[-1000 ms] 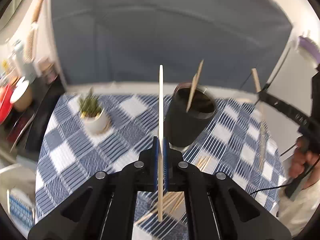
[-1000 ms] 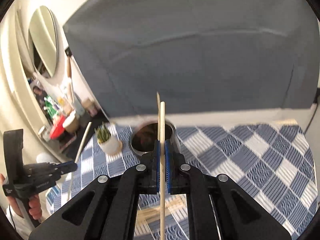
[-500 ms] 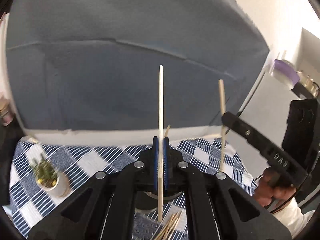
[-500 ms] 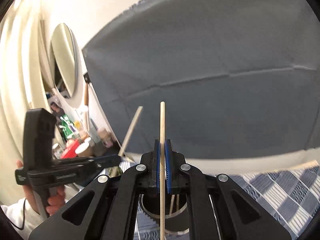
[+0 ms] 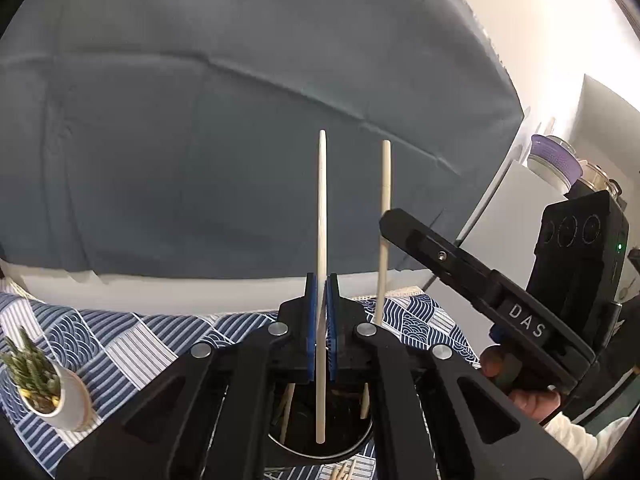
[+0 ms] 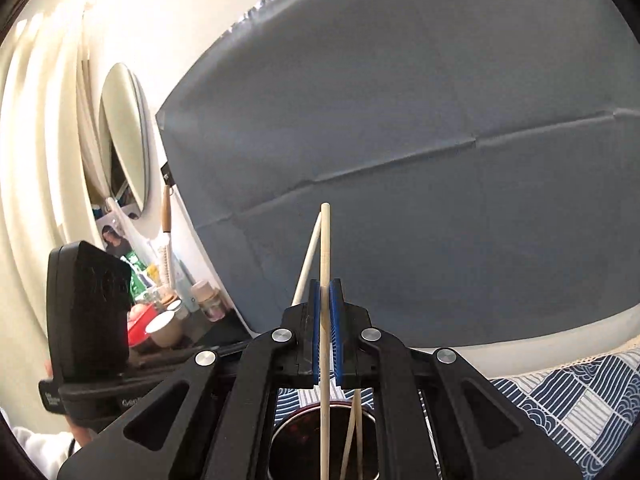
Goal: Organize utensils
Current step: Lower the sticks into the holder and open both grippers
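My left gripper point(image 5: 321, 292) is shut on a pale wooden chopstick point(image 5: 321, 208) held upright, its lower end inside the mouth of the dark round holder point(image 5: 320, 446) below. My right gripper point(image 6: 327, 300) is shut on another upright chopstick point(image 6: 325, 248), its lower end over the same holder point(image 6: 304, 432), which has a few chopsticks point(image 6: 354, 428) leaning inside. In the left wrist view the right gripper point(image 5: 404, 224) comes in from the right with its chopstick point(image 5: 384, 200). In the right wrist view the left gripper's body point(image 6: 92, 312) is at the left, with its chopstick point(image 6: 308, 256) slanting behind mine.
A blue and white patterned tablecloth point(image 5: 120, 344) covers the table. A small potted plant point(image 5: 44, 388) stands at the left. Loose chopsticks point(image 5: 346, 472) lie on the cloth near the holder. A grey backdrop point(image 5: 200, 120) hangs behind. A cluttered shelf point(image 6: 168, 304) is at the far left.
Both grippers have tilted up and come over the holder, closer together. Both chopsticks now stand upright with their lower ends at the holder's mouth.
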{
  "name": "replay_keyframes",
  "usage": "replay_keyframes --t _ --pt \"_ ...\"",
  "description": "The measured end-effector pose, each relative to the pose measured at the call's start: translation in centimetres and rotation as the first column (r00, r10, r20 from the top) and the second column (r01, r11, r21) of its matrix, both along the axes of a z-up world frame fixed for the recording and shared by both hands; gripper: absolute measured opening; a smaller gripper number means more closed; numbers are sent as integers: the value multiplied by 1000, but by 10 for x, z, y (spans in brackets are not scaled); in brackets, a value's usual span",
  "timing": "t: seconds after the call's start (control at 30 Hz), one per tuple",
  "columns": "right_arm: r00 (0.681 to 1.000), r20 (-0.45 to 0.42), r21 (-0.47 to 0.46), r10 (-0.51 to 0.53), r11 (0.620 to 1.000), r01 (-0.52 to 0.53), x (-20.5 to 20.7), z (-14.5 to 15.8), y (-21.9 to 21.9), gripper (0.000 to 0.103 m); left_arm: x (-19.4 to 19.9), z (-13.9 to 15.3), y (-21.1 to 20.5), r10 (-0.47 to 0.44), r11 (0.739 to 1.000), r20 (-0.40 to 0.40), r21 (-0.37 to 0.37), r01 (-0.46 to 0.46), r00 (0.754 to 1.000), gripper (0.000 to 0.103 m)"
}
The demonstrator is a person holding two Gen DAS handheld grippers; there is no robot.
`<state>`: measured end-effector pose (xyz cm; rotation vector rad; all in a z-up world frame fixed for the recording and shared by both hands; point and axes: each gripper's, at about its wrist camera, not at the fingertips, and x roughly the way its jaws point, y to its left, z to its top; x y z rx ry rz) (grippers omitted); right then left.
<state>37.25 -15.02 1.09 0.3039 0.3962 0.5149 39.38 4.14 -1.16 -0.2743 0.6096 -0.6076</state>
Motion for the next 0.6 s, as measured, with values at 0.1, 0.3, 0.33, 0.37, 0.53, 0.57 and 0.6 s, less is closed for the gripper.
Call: replay_keyframes --t 0.1,0.3,0.33,0.37,0.53,0.57,0.6 --pt "1000 -23 -9 -5 1000 4 2 -13 4 5 2 -16 -4 -22 1000 -19 -2 22 1000 5" --pt "997 -74 -33 0 999 -3 -4 -33 4 8 -5 -37 -2 -64 998 -38 17 64 997 5" --pt "997 -79 -29 0 1000 -2 -5 -35 3 9 -6 -37 -3 -76 997 -39 24 77 996 5" --pt "996 -84 -25 1 1000 -3 -7 -35 2 9 -8 -39 -2 -84 996 -40 30 85 996 5" --pt "996 -74 -35 -56 998 54 -19 -30 -6 49 -25 -39 5 -81 993 -32 78 83 996 27" --pt "995 -69 -39 -71 997 68 -22 -29 -8 51 -27 -38 8 -78 994 -34 79 80 996 29" --pt "994 -68 -43 -84 996 81 -24 -27 -11 53 -30 -37 11 -67 994 -36 86 69 997 35"
